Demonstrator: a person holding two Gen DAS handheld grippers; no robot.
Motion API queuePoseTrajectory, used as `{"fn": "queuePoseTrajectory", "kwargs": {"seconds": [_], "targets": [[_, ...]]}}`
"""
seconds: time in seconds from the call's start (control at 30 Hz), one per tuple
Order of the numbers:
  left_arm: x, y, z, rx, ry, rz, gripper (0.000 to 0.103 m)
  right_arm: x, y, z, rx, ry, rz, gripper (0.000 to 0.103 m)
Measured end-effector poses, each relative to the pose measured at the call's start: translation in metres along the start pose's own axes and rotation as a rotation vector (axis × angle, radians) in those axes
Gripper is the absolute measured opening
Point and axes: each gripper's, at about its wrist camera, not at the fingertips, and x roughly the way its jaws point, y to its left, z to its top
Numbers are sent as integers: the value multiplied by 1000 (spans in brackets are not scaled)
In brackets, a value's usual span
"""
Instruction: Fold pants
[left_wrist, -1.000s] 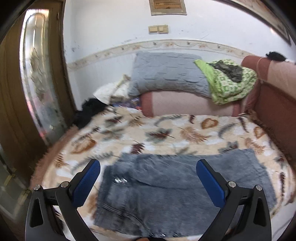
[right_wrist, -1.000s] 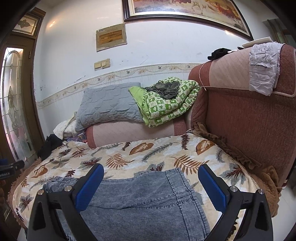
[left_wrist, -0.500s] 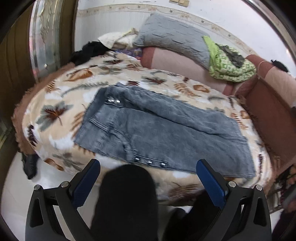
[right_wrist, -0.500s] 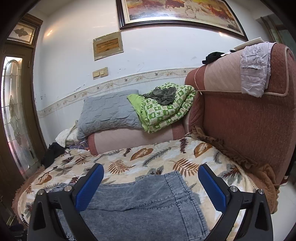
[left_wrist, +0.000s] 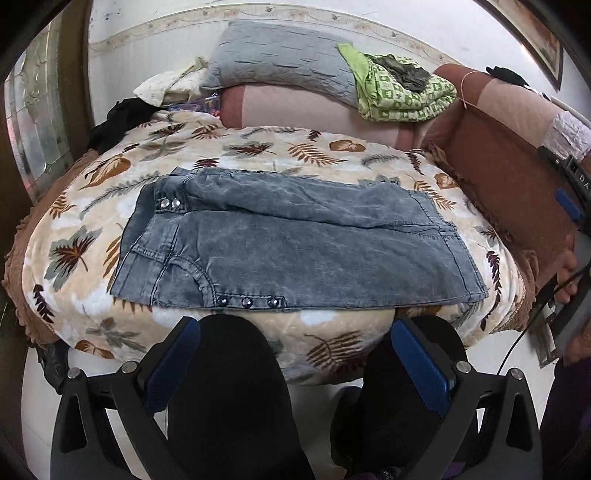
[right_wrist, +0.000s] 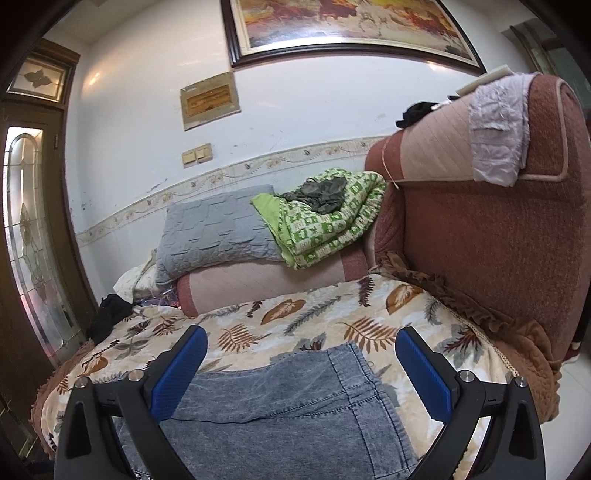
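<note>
While both grippers, left (left_wrist: 295, 360) and right (right_wrist: 301, 369), stand wide and empty, the pants (left_wrist: 295, 243) lie flat on the blanket (left_wrist: 258, 147), waistband left.

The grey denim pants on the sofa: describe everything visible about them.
The pants are washed grey denim, lying flat across the leaf-print blanket, folded lengthwise with one leg over the other. The waistband with two metal studs points left; three more studs line the near edge; stitched hems lie right. Neither gripper touches them.
</note>
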Motion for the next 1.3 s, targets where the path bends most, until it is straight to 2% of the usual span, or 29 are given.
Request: {"fn": "queuePoseTrajectory", "kwargs": {"seconds": [0.1,0.2,0.33,0.5,0.6,0.7,0.87,0.93,1.0,1.17,1.3], "targets": [[2,4,7,7,-27,48,103,13,-9,-2,1,41,-25,103],[7,19,21,-27,-65,98,103,32,-20,-6,8,93,-38,103],[28,57,50,-85,-54,163,103,70,-34,-12,13,200,-56,103],[54,119,102,-75,-114,376,103,109,-42,-21,24,290,-42,103],[72,163,137,-132,-111,435,103,136,-43,-27,38,346,-29,103],[102,205,172,-200,-98,429,103,171,-48,-30,54,410,-30,103],[181,249,219,-286,67,388,103,221,-63,-29,140,488,-20,103],[204,255,229,-312,103,393,103,241,-68,-28,143,511,-38,103],[230,253,238,-299,162,349,103,262,-71,-27,115,538,-56,103],[295,244,249,-238,305,297,103,309,-80,-27,88,599,-18,103],[326,234,250,-202,362,200,100,347,-94,-32,92,658,6,103]]}}
